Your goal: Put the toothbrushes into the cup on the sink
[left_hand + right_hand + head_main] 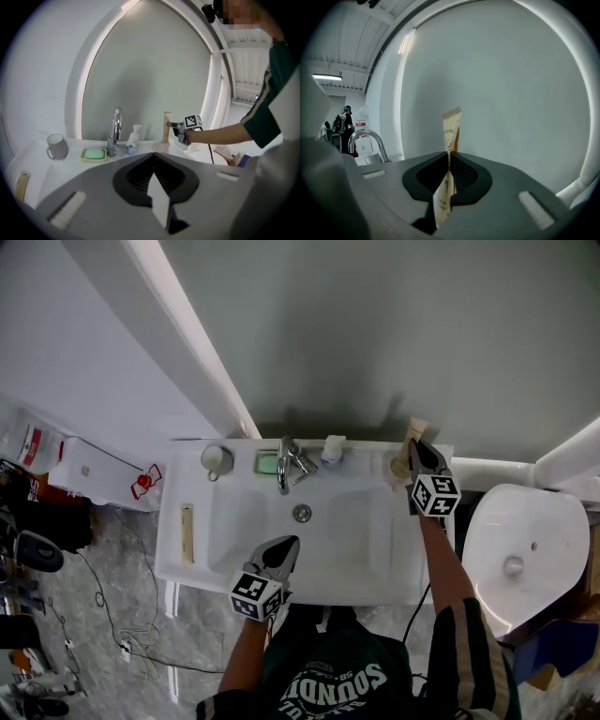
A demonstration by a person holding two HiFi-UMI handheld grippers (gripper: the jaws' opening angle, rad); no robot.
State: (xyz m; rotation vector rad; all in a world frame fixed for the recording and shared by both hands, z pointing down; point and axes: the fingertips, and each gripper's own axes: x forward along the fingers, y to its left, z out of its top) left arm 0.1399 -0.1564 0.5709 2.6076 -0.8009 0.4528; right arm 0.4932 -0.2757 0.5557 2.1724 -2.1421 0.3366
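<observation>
The right gripper's (pixel 419 452) fingers (pixel 474 174) clamp the toothbrush box (pixel 452 123) upright, right of the tap (pixel 285 465); the cup (pixel 217 459) stands left of it.

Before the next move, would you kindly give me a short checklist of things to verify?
1. Right gripper shut on the upright toothbrush pack: ok.
2. Cup upright at the back left of the sink: ok.
3. Cup's inside empty: cannot tell.
4. Straight path to the cup free: not ok, the faucet stands between.
5. Left gripper shut and empty: ok.
6. Second toothbrush pack lies on the left ledge: ok.
</observation>
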